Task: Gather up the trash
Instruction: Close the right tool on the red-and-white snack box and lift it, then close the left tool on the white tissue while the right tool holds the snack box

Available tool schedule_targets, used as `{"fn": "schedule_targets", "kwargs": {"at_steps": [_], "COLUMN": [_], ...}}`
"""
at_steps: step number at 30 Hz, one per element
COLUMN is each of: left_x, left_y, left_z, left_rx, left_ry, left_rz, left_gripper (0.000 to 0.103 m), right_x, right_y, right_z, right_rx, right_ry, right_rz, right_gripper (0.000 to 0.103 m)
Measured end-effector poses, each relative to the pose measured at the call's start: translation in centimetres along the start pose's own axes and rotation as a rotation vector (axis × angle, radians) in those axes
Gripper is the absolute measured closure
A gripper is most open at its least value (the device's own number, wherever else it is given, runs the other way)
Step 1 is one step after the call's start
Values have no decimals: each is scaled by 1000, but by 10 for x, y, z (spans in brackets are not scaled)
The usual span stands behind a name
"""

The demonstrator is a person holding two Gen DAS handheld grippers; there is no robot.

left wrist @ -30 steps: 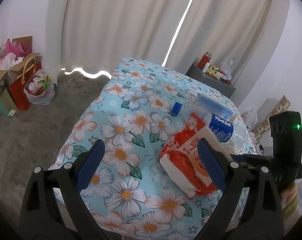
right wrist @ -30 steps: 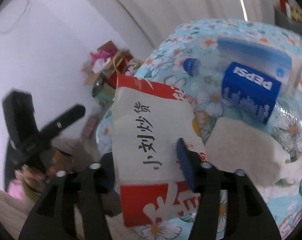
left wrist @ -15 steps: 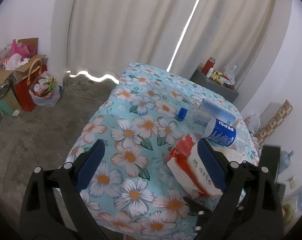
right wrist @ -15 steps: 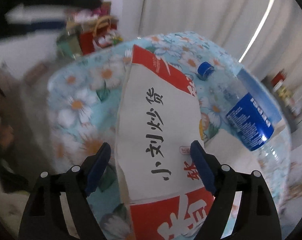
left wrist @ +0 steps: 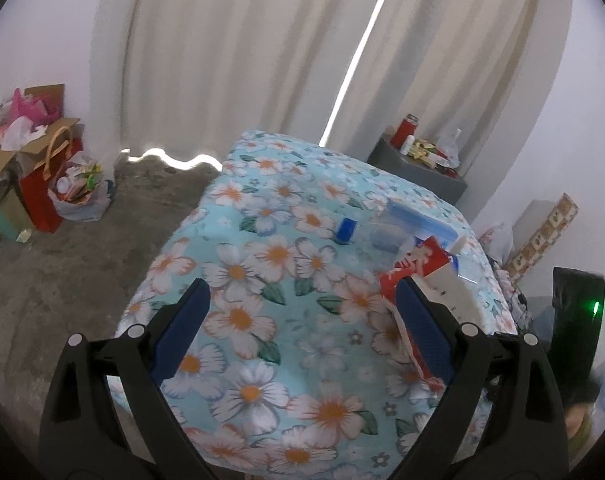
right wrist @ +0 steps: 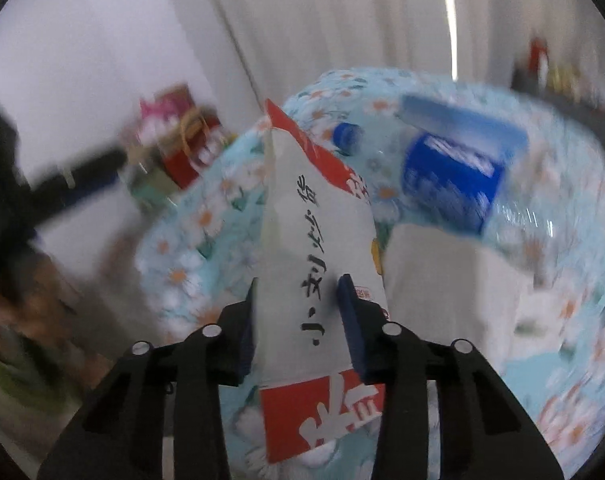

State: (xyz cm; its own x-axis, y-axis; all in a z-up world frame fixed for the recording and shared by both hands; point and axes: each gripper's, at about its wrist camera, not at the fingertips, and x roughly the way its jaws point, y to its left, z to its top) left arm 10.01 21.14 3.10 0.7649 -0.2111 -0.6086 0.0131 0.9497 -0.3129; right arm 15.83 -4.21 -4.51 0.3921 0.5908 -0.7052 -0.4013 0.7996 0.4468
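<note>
Fingers of the right gripper (right wrist: pixel 298 308) pinched a red-and-white snack bag (right wrist: pixel 314 248) at frame centre. Left gripper (left wrist: pixel 298 320) hung spread over the floral desk (left wrist: pixel 262 280).

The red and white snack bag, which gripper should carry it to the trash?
Probably the right gripper. Its jaws are already pinched on the snack bag. The left gripper is wide open above the flowered cloth, holding nothing.

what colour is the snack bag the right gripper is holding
The snack bag is white with red ends and black characters, clearest in the right wrist view.
</note>
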Motion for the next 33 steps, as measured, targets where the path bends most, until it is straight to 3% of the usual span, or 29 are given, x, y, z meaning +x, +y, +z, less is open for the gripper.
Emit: {"fn": "schedule_targets", "kwargs": {"at_steps": [4, 10, 16, 20, 24, 26, 28, 33], "left_x": [9, 41, 76, 92, 95, 97, 102, 109], "left_y": [-20, -90, -175, -201, -209, -211, -211, -212], "left_z": [-3, -32, -88, -114, -117, -117, -117, -117], "left_rx": [35, 196, 474, 577, 593, 597, 602, 605], "left_ry": [26, 136, 243, 273, 270, 281, 281, 295], "left_rz": [-53, -173, -229, -221, -217, -216, -211, -215], "left_gripper": [14, 14, 24, 28, 28, 28, 28, 28], "right_x": [-33, -69, -97, -109, -115, -117, -114, -104], "right_y": [-52, -120, -166, -176, -186, -185, -186, -179], "right_z": [-18, -83, -144, -157, -162, -160, -158, -148], "right_rx": [250, 580, 790, 807, 785, 755, 734, 692], "right_ry": [-32, -87, -186, -205, -183, -173, -154, -120], "right_rz": [231, 407, 422, 392, 353, 340, 326, 241], "right_gripper": [68, 68, 69, 66, 61, 46, 41, 39]}}
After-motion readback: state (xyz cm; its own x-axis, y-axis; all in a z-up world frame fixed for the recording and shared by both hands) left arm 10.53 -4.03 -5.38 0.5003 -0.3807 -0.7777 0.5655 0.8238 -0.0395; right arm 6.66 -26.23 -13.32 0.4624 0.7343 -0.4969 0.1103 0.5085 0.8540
